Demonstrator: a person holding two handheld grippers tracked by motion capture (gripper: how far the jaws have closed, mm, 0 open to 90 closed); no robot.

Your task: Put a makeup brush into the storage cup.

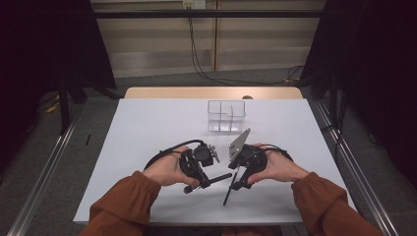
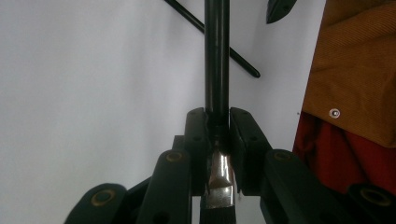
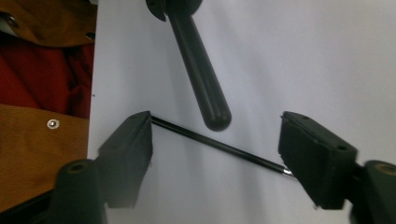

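While my left gripper (image 2: 217,122) clamps a thick black handle (image 2: 216,56), my right gripper (image 3: 215,149) hangs unclenched astride a thin rod (image 3: 219,145) on the worktop (image 1: 147,128). Its long axis runs jaw to jaw, so closing would meet its ends.

The person wears rust-orange corduroy sleeves (image 1: 123,199) with ribbed cuffs, one at each forearm; a small silver snap stud (image 2: 334,113) sits on the orange cloth, with red fabric (image 2: 336,154) beneath it. The left tongs (image 1: 209,182) are matte black, with hinged links pinned by brass-coloured rivets (image 2: 173,157); a black cable (image 1: 162,153) loops from their body. The right tongs (image 1: 235,184) are black too, blocky pads (image 3: 315,154) at the tips; a grey three-cornered plate (image 1: 239,142) stands on top.
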